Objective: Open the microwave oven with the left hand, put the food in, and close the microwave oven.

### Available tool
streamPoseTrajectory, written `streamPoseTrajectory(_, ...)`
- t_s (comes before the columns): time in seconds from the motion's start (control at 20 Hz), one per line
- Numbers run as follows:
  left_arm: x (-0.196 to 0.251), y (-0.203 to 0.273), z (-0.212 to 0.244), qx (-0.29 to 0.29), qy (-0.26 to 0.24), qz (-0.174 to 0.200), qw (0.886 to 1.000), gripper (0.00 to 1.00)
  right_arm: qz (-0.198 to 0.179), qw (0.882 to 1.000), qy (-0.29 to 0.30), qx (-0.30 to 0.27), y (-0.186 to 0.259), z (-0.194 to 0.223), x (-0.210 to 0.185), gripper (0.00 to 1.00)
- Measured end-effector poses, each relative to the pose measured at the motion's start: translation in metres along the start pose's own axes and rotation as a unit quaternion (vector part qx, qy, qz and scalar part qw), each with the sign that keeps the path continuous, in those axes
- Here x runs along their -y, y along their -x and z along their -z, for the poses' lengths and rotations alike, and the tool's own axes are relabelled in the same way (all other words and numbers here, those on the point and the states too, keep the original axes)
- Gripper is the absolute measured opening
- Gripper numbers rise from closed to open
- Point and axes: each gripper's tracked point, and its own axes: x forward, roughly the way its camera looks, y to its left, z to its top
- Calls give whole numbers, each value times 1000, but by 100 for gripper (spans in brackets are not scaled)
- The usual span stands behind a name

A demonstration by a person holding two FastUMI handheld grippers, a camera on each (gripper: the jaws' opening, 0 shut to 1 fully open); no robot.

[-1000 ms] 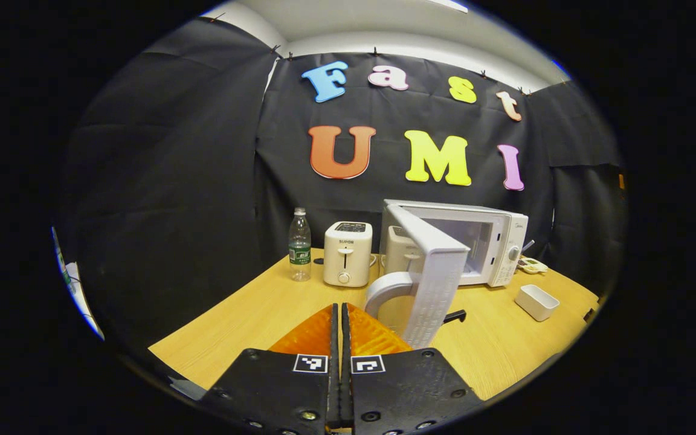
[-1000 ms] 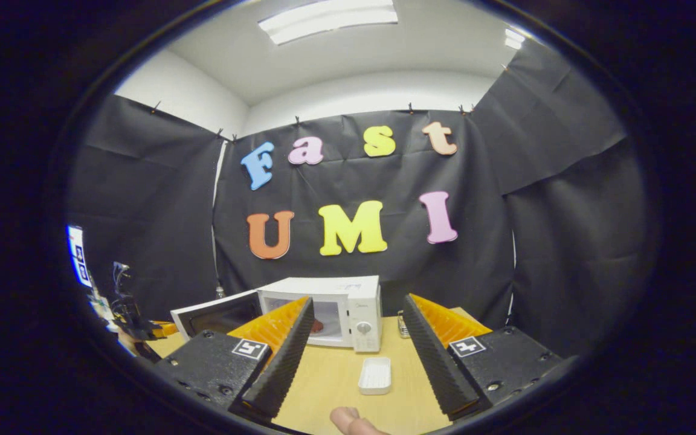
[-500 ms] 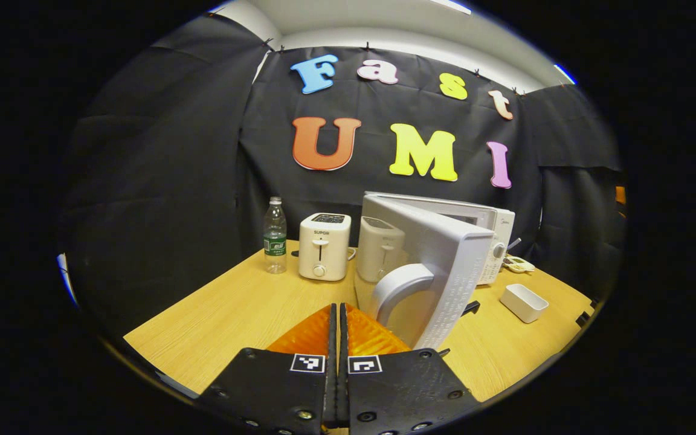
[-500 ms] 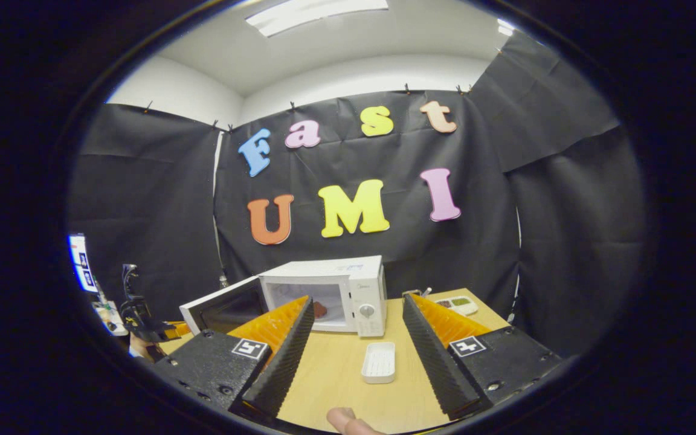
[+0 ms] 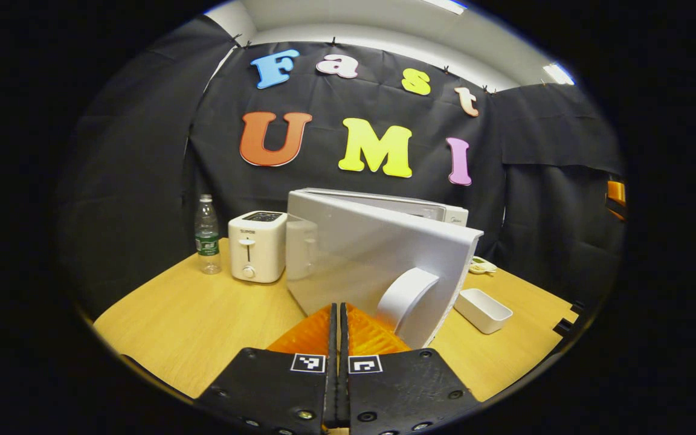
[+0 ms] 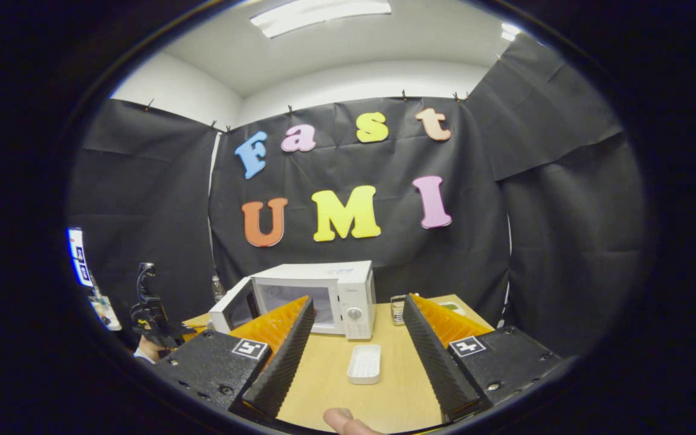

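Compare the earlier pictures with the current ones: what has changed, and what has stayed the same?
The microwave door has swung most of the way shut, with the shut left gripper close behind its handle. The right gripper stays open and empty, and the white tray stays on the table.

one microwave (image 5: 378, 254), one toaster (image 5: 256, 246), one water bottle (image 5: 206, 234), one white tray (image 5: 482, 309), all on one table (image 5: 203, 320)

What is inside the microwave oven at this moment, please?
The microwave oven is partly shut: its door hides the cavity in the left gripper view. In the right gripper view, the right tongs' finger blocks the cavity, so I cannot tell its contents.
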Motion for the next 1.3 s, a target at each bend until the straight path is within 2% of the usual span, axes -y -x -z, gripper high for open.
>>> streamPoseTrajectory(0.15, 24, -20, -3, 18, -6, 19, 1000, 0, 7, 1000, 5, 6, 5, -6, 11, 94)
streamPoseTrajectory(0.4, 49, -58, 6, 4, -7, 31, 999, 0, 12, 1000, 0, 18, 16, -17, 26, 94)
streamPoseTrajectory(0.45, 53, -66, 5, 7, -12, 31, 999, 14, 15, 1000, -1, 22, 17, -20, 31, 94)
streamPoseTrajectory(0.5, 58, -73, 5, 7, -17, 35, 999, 14, 17, 1000, -1, 25, 19, -22, 36, 94)
streamPoseTrajectory(0.55, 66, -80, 6, 10, -18, 46, 999, 0, 19, 999, -1, 30, 20, -24, 41, 94)
streamPoseTrajectory(0.7, 94, -96, 6, 14, 3, 82, 997, 0, 30, 998, 11, 49, 21, -36, 59, 94)
streamPoseTrajectory(0.8, 107, -103, 1, 16, 7, 83, 996, 0, 36, 998, 12, 53, 14, -39, 69, 94)
streamPoseTrajectory(0.85, 112, -110, -2, 19, 4, 83, 996, 0, 36, 998, 12, 52, 9, -40, 73, 82)
streamPoseTrajectory(0.9, 119, -118, -6, 24, -1, 84, 996, 0, 35, 998, 11, 51, 3, -39, 77, 82)
streamPoseTrajectory(0.95, 124, -126, -8, 23, -9, 82, 996, 0, 35, 998, 10, 49, -3, -38, 81, 94)
streamPoseTrajectory(1.05, 128, -146, -8, 15, -29, 70, 997, 0, 33, 998, 10, 44, -15, -36, 90, 94)
streamPoseTrajectory(1.1, 131, -154, -8, 10, -34, 68, 997, 0, 32, 999, 11, 42, -21, -34, 95, 82)
streamPoseTrajectory(1.15, 136, -162, -8, 6, -33, 70, 997, 0, 31, 999, 11, 39, -28, -33, 99, 82)
streamPoseTrajectory(1.2, 140, -169, -8, 4, -29, 74, 997, 0, 30, 999, 11, 37, -37, -32, 104, 94)
streamPoseTrajectory(1.3, 147, -183, -10, 3, -25, 75, 997, 0, 26, 999, 9, 35, -52, -28, 111, 94)
